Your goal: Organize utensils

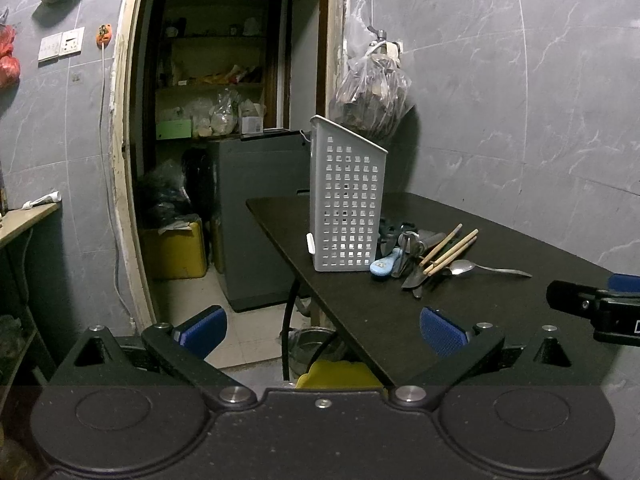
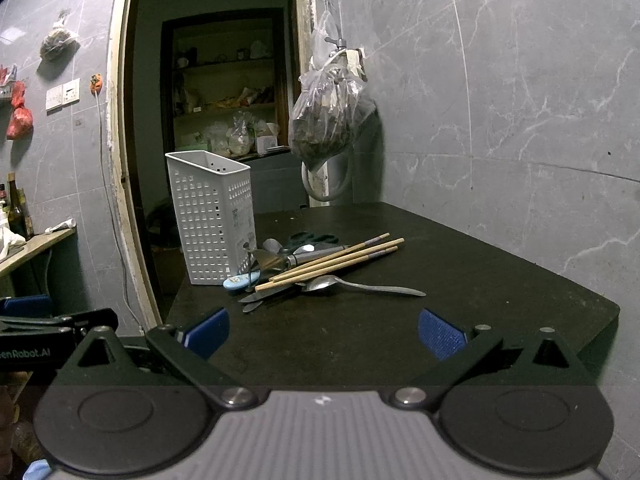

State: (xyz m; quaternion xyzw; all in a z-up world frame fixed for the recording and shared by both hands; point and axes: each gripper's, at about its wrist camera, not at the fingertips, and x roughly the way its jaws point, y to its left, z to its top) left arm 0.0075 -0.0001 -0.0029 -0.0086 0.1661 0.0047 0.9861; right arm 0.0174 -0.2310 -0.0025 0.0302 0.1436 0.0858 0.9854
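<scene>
Utensils in a heap beside the white basket

Utensils [image 2: 320, 268] lie in one heap on the dark table [image 2: 460, 272]: wooden chopsticks [image 2: 336, 258] across a metal spoon [image 2: 352, 285], touching the foot of the upright white basket [image 2: 212, 216]. I hold my right gripper [image 2: 322, 334] wide open, empty, near the heap. My left gripper [image 1: 322, 332] is also wide open and empty, at the table's edge.

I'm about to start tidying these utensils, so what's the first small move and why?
Probably ease the right gripper, open and empty, toward the spoon: it lies nearest, at the pile's edge beside the empty basket.
</scene>
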